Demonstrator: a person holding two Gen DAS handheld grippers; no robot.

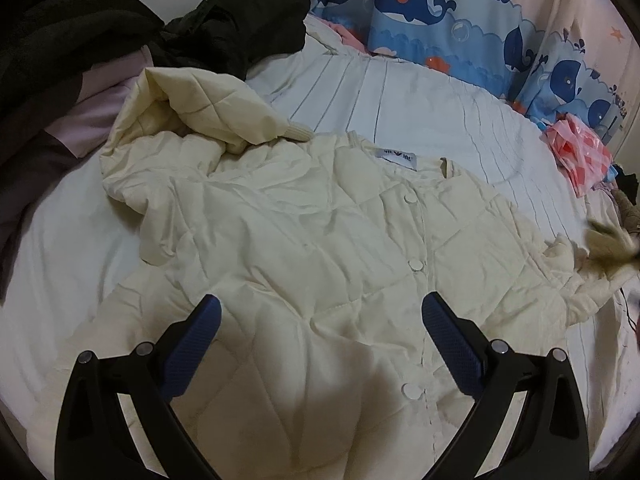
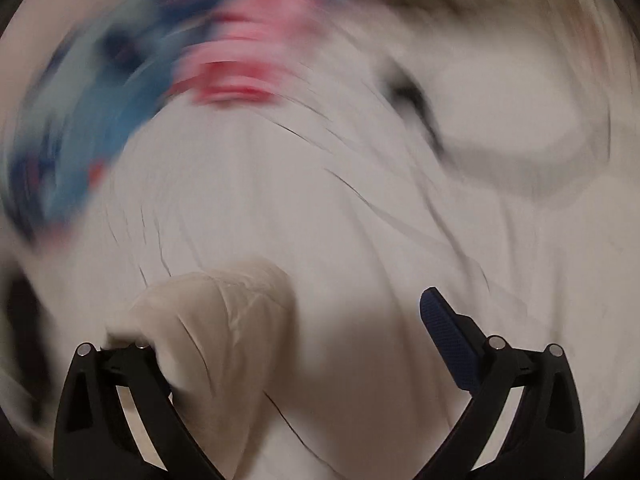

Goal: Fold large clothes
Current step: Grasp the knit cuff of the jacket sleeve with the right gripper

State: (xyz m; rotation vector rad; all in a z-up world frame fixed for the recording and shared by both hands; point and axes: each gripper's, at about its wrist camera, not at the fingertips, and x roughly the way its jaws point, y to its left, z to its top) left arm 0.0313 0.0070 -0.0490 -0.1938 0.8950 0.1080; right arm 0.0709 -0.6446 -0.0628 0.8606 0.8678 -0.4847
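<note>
My left tongs (image 1: 320, 344) hang spread apart, empty, above the lower front of the cream quilted jacket (image 1: 320, 248), which lies buttoned and face up on the white bed sheet (image 1: 420, 112), filling the middle of the frame. One sleeve (image 1: 192, 108) is folded in at upper left, I judge as the first fold. The other sleeve runs off toward the right edge.

My right tongs (image 2: 332, 320) also stand apart; a cream cuff (image 2: 224, 320) drapes over the left finger, not clamped. That view is badly smeared, so I cannot tell exactly how the cuff sits. Only the left view shows the whole jacket, the black clothes (image 1: 224, 24) and the whale-print fabric (image 1: 420, 12).
</note>
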